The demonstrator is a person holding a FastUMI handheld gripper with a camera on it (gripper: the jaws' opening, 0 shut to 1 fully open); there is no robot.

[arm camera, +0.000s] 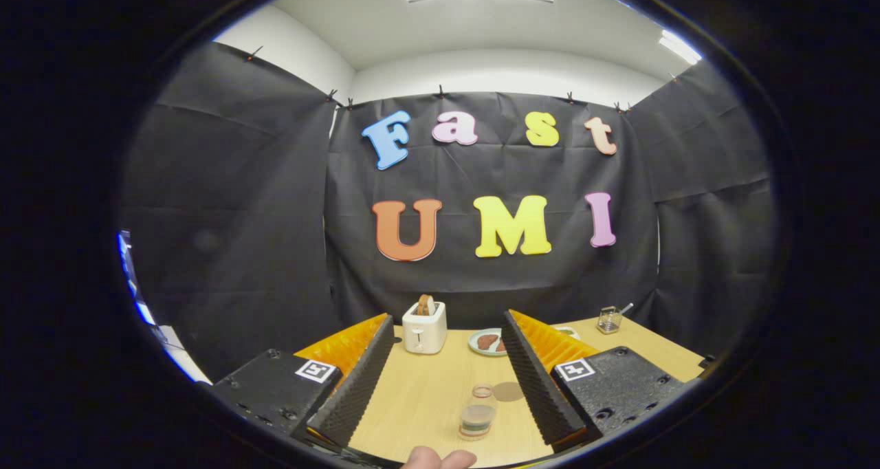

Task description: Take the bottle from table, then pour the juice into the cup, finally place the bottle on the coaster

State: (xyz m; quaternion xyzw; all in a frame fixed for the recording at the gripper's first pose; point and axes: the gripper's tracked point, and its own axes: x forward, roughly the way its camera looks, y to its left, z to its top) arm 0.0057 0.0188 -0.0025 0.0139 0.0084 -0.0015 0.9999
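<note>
My gripper (pixel 447 321) is open and held above the wooden table (pixel 419 393), its fingers spread wide with nothing between them. Below the gap between the fingers stands a small clear bottle (pixel 476 419) with a dark band of juice low in it. Just beyond it is a small clear cup (pixel 482 390). A round brown coaster (pixel 509 391) lies flat to the right of the cup, close to the right finger (pixel 540 379). None of the three touches the gripper.
A white toaster (pixel 424 327) with a slice in it stands at the back of the table. To its right lies a plate (pixel 474 345) with food, and further right a glass jar (pixel 608 320) with a spoon. A person's fingertips (pixel 440 459) show at the near edge.
</note>
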